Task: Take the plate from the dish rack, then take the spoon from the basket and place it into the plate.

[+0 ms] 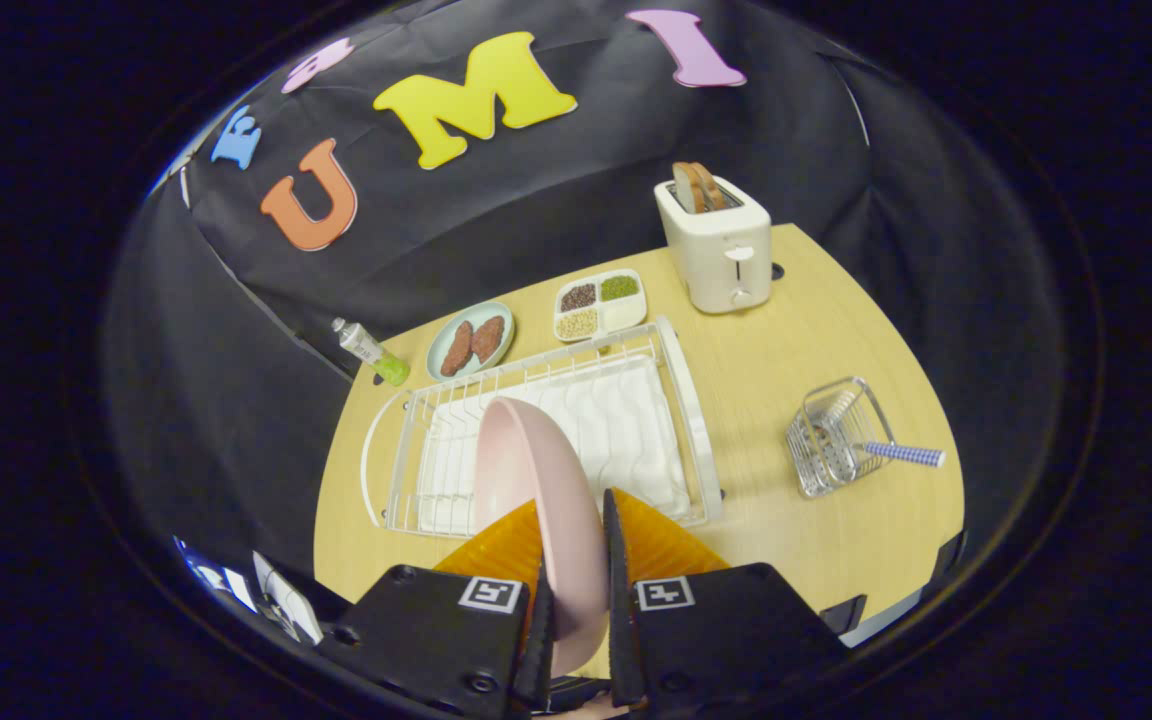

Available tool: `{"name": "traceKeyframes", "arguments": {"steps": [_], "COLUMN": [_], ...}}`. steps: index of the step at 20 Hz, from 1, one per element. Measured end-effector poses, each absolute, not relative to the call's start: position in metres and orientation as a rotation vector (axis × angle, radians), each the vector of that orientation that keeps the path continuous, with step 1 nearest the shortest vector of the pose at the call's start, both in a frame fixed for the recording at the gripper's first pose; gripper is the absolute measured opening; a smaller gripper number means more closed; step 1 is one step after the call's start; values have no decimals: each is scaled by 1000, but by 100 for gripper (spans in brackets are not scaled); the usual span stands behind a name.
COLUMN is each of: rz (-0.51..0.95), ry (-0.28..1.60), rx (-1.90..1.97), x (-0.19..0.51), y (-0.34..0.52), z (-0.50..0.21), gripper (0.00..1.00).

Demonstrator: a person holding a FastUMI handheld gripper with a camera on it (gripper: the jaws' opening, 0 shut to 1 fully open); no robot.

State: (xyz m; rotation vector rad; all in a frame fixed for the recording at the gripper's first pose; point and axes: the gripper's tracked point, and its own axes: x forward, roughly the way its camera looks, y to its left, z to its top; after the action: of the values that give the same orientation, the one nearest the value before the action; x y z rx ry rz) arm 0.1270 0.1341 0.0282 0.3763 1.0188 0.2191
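A pink plate [536, 480] stands on edge between my fingers, and my gripper [572, 530] is shut on its rim. The plate hangs over the near part of the white wire dish rack [696, 420], lifted out of its slots. To the right of the rack a small wire basket [831, 440] sits on the wooden table. The spoon [904, 454], with a blue checked handle, sticks out of the basket toward the right.
Beyond the rack are a pale blue plate with two brown patties [471, 342], a divided white tray of grains [600, 304], and a cream toaster with bread [716, 240]. A green-capped tube [370, 352] lies at the table's far left. Bare tabletop [756, 380] lies between rack and basket.
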Motion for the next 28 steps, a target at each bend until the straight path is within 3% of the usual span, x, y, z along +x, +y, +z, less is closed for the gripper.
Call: {"name": "traceKeyframes", "arguments": {"steps": [9,19,28], "rz": [280,349,354], "ry": [1143,1116,989], "rx": [641,675,542], "x": [46,63,68], "y": [121,117,101], "z": [-95,-130,-120], "gripper": [28,30,66]}}
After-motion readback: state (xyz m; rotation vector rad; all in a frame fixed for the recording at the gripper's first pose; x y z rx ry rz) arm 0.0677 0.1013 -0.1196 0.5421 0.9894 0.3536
